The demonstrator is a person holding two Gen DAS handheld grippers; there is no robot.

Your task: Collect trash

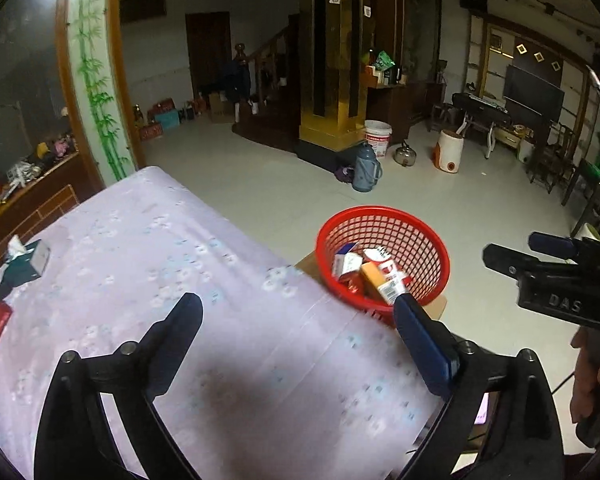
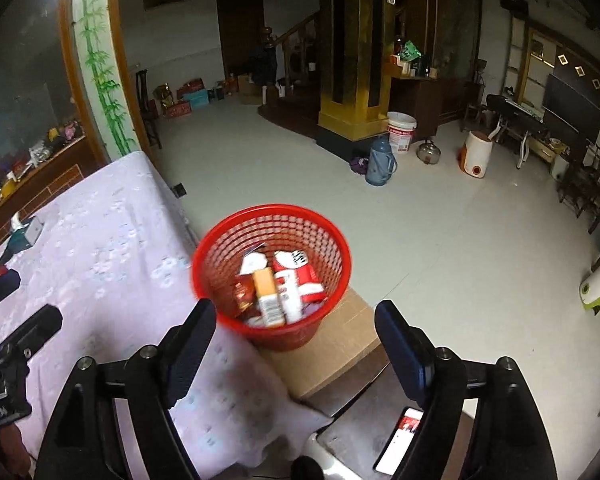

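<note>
Both grippers, left (image 1: 296, 316) and right (image 2: 296, 322), gape empty. Lilac floral tablecloth (image 1: 148, 248) covers the table. Beyond lies pale tiled floor (image 2: 440, 232).

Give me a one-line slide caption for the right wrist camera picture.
Open right gripper above a red mesh basket holding discarded cartons, set on a cardboard box beside the cloth-covered table.

Red plastic mesh basket (image 2: 272, 276); matt cardboard box (image 2: 332, 352); floral cloth tablecloth (image 1: 180, 280)

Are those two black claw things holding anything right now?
No. The left tool and the right tool both stand open with nothing between their fingers; the trash lies in the red basket.
</note>
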